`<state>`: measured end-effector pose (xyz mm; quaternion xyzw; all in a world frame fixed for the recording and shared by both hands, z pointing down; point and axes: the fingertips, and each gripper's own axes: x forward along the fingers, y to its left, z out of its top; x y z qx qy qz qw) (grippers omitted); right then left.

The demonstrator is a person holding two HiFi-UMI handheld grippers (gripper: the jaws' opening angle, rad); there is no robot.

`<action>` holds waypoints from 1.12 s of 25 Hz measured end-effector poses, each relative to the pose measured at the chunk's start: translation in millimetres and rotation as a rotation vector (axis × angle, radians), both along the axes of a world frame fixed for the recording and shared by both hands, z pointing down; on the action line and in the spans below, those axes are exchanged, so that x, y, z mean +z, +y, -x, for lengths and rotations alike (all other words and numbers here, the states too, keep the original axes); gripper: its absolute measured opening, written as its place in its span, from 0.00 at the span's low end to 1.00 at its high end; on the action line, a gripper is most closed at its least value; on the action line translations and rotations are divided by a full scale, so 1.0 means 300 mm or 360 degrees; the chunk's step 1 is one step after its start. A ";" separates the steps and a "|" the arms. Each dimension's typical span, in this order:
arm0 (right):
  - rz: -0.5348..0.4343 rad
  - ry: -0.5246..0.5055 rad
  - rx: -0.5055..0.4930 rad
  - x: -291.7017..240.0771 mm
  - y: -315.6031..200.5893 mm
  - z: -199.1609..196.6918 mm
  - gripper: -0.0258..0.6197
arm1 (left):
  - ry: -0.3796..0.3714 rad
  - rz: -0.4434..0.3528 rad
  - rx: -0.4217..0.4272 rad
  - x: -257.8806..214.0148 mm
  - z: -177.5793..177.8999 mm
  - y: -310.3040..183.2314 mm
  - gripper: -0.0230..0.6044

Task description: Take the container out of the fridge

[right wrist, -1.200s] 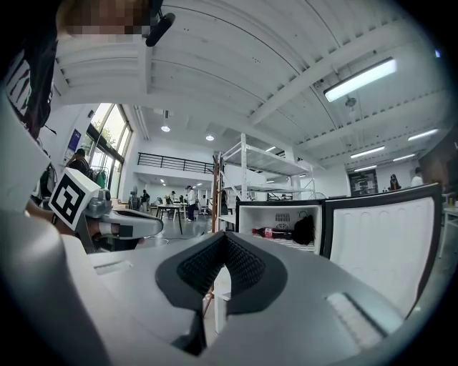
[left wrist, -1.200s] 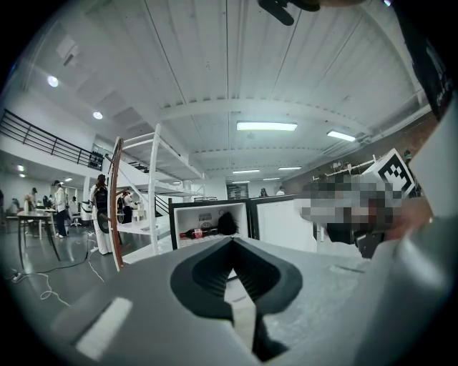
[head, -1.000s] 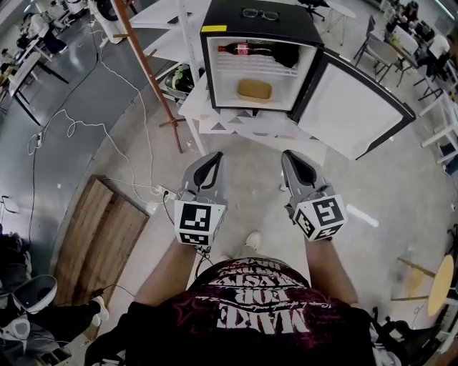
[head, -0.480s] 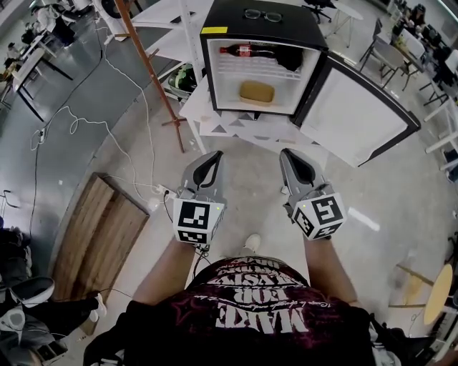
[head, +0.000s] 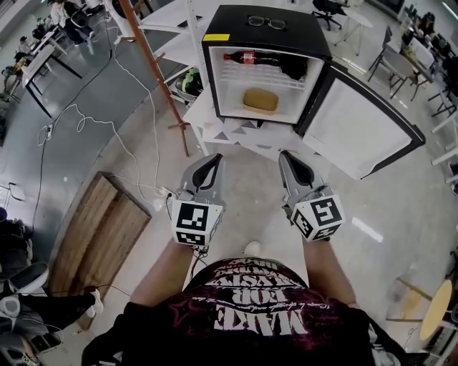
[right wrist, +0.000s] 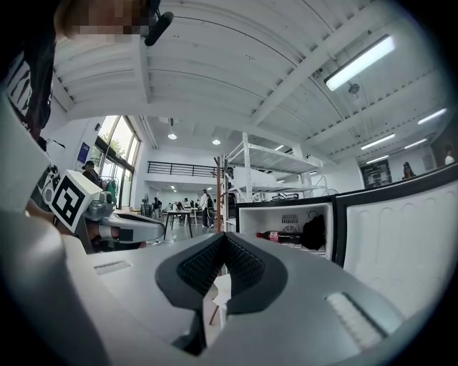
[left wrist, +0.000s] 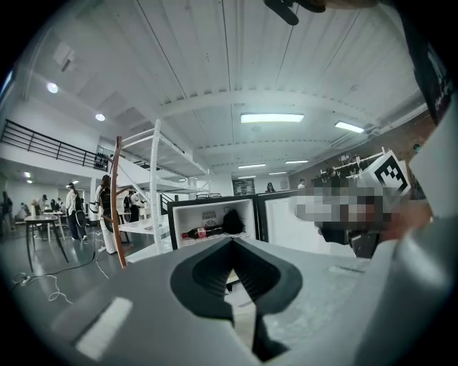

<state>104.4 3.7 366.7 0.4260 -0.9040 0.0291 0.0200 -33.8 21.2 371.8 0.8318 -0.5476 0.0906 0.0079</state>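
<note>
Workshop floor (head: 247, 182), open fridge (head: 236, 25), bottle (head: 250, 57) above, tan container (head: 260, 100) below

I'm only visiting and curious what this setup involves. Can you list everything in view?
Small black fridge with white interior: one, black, ahead, door open to the right.
Flat tan container: one, tan, fridge's lower compartment.
Plastic cola bottle with red label: one, dark, lying on upper fridge shelf.
Dark-framed glasses: one pair, dark, on the fridge's top.
Brown wooden board: one, brown, floor at left.
Left claw: one, grey, shut, empty, pointing toward fridge.
Right claw: one, grey, shut, empty, beside the left.
</note>
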 end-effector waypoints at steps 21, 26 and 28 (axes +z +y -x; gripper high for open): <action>0.0064 -0.0016 -0.0084 0.026 -0.053 -0.089 0.08 | -0.0027 -0.0002 -0.0074 -0.011 -0.059 -0.024 0.04; 0.0068 -0.0016 -0.0090 0.019 -0.057 -0.075 0.08 | -0.0031 -0.0003 -0.0078 -0.011 -0.041 -0.019 0.04; 0.0068 -0.0013 -0.0094 0.019 -0.060 -0.064 0.08 | -0.0030 -0.0008 -0.0079 -0.013 -0.031 -0.023 0.04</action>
